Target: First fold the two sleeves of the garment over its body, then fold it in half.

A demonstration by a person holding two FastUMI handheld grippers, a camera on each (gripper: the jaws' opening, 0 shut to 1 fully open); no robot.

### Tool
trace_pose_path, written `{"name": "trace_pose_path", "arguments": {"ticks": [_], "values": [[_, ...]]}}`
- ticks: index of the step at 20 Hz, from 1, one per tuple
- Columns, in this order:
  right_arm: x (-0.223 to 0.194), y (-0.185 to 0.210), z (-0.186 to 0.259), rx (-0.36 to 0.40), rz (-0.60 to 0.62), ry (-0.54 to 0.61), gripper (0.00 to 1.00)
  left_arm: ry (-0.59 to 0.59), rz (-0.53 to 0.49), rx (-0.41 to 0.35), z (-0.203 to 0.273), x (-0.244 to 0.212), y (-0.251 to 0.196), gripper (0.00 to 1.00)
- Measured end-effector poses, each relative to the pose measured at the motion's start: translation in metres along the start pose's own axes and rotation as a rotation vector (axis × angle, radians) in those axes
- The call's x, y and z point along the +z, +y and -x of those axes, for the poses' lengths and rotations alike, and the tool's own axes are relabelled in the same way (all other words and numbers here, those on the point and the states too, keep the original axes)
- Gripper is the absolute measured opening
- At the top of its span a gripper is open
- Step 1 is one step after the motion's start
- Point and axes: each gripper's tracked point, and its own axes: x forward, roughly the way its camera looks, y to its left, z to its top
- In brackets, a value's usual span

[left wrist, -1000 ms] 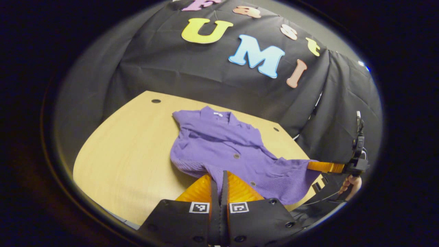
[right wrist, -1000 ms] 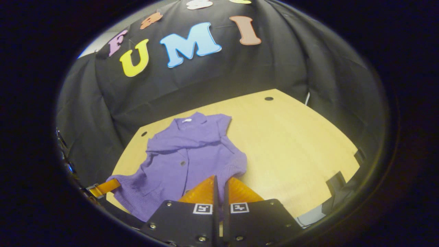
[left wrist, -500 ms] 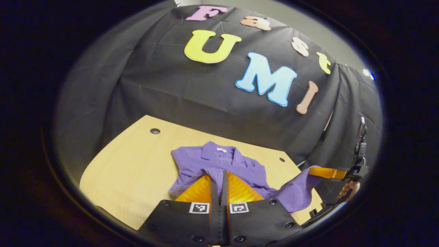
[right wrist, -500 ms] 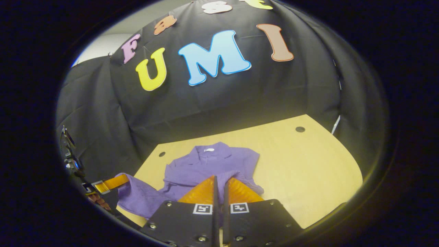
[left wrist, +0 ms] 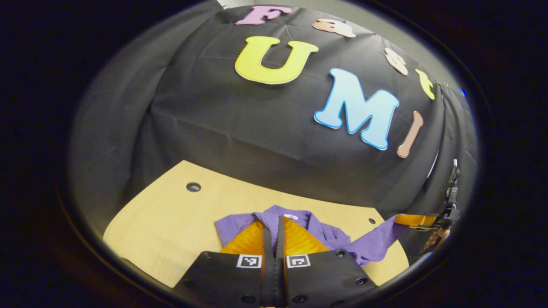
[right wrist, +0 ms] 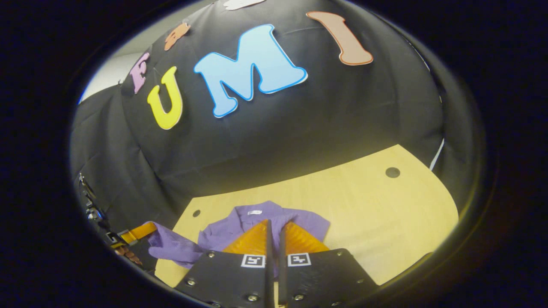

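Observation:
The purple button-up garment [left wrist: 237,223] lies on the wooden table [left wrist: 171,214], its collar [left wrist: 295,217] towards the booth wall. My left gripper [left wrist: 277,220] is shut on the garment's bottom hem and holds it raised over the body, close to the collar. My right gripper [right wrist: 274,223] is shut on the other hem corner, above the garment [right wrist: 310,222]. In the left gripper view the right gripper [left wrist: 417,220] pinches a lifted hem corner [left wrist: 376,241]. In the right gripper view the left gripper [right wrist: 138,232] pinches the other lifted hem corner [right wrist: 171,244]. The lower body is hidden under my fingers.
The table has small round holes [left wrist: 193,187] [right wrist: 392,172] near its far corners. Black cloth walls stand close behind the table. Bare tabletop [right wrist: 376,214] stretches to the right of the garment. A hand [left wrist: 436,235] holds the right gripper.
Both grippers have carried the hem up and forward towards the collar, so less and less of the garment's body shows. Both stay shut on the fabric.

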Motion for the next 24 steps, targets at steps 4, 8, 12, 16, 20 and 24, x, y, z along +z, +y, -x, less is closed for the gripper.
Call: {"name": "trace_pose_path", "arguments": {"ticks": [4, 8, 12, 16, 20, 24], "values": [[0.014, -0.018, -0.044, -0.005, -0.022, 0.000, 0.04, 0.000, -0.034, 0.027, -0.052, 0.005, 0.006, 0.06], [0.018, -0.032, -0.088, -0.011, -0.025, 0.000, 0.04, -0.001, -0.061, 0.054, -0.099, 0.007, 0.013, 0.06], [0.019, -0.047, -0.130, -0.036, -0.006, 0.002, 0.04, -0.018, -0.079, 0.101, -0.137, 0.004, 0.026, 0.06], [0.014, -0.054, -0.166, -0.062, 0.019, 0.020, 0.04, -0.016, -0.097, 0.156, -0.169, -0.010, 0.045, 0.06], [-0.003, -0.069, -0.189, -0.106, 0.050, 0.050, 0.04, 0.004, -0.116, 0.200, -0.194, -0.030, 0.062, 0.06], [-0.013, -0.075, -0.194, -0.135, 0.112, 0.074, 0.02, 0.036, -0.135, 0.214, -0.205, -0.047, 0.064, 0.10]]}}
